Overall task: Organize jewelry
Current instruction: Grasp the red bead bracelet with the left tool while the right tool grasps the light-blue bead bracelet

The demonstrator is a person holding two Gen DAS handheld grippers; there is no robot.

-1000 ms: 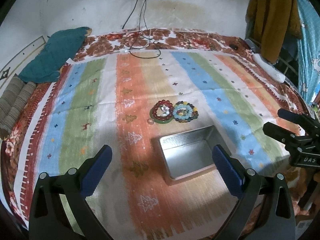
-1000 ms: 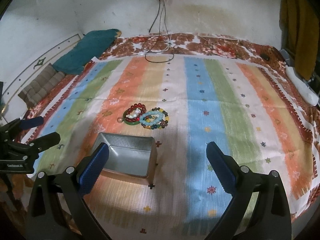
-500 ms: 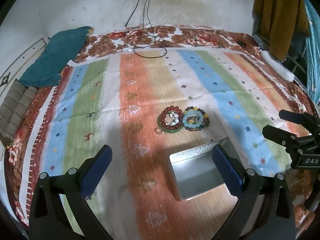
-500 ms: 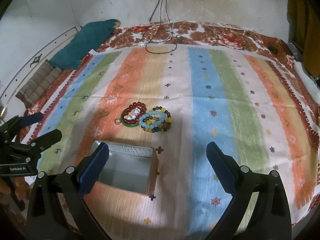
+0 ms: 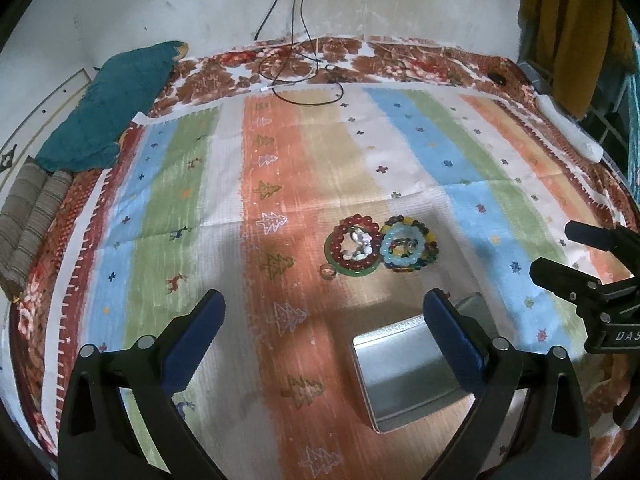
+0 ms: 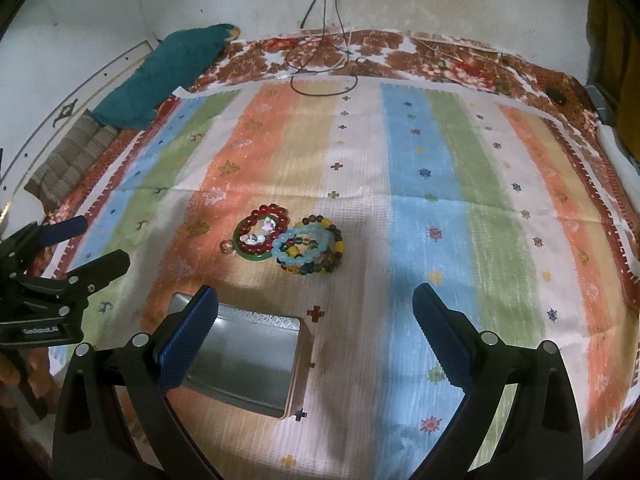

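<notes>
Both tools spread wide, nothing pinched: left tool (image 5: pixel 324 316), right tool (image 6: pixel 316 312), both hovering over the near part of the bed.

Jewelry heaped mid-bed, just beyond the open metal tin (image 5: pixel 404 376): red bead bracelet (image 5: pixel 354 246) lying on a green bangle (image 5: pixel 356 272), touching the pale blue bead bracelet (image 5: pixel 402 246), itself stacked over a multicolour bead bracelet (image 6: pixel 320 264). Small ring (image 5: pixel 327 271) just beside the bangle, toward the bed's left edge. Tin looks empty.

Risks, judged:
- Stacked and touching pieces: could pinch one and drag its neighbour, or lift two and drop one short of the tin.
- Round beads likely to roll out of the pads if gripped off-centre.
- Ring small and flat on soft cloth: could snag fabric instead, or press the ring into it.
- Tin light on soft bedding: could tip or slide if nudged by a finger; right tool's left finger already overlaps it in view.
- Small bits inside the red bracelet, type unclear, easily left behind.

Surface: bed with striped cloth (image 6: pixel 420 160) over a floral sheet (image 5: pixel 400 60). Teal cushion (image 5: pixel 116 112) at far left corner, cables (image 5: pixel 296 60) at far edge, stained white wall behind, mustard garment (image 5: pixel 568 28) hanging at right.
</notes>
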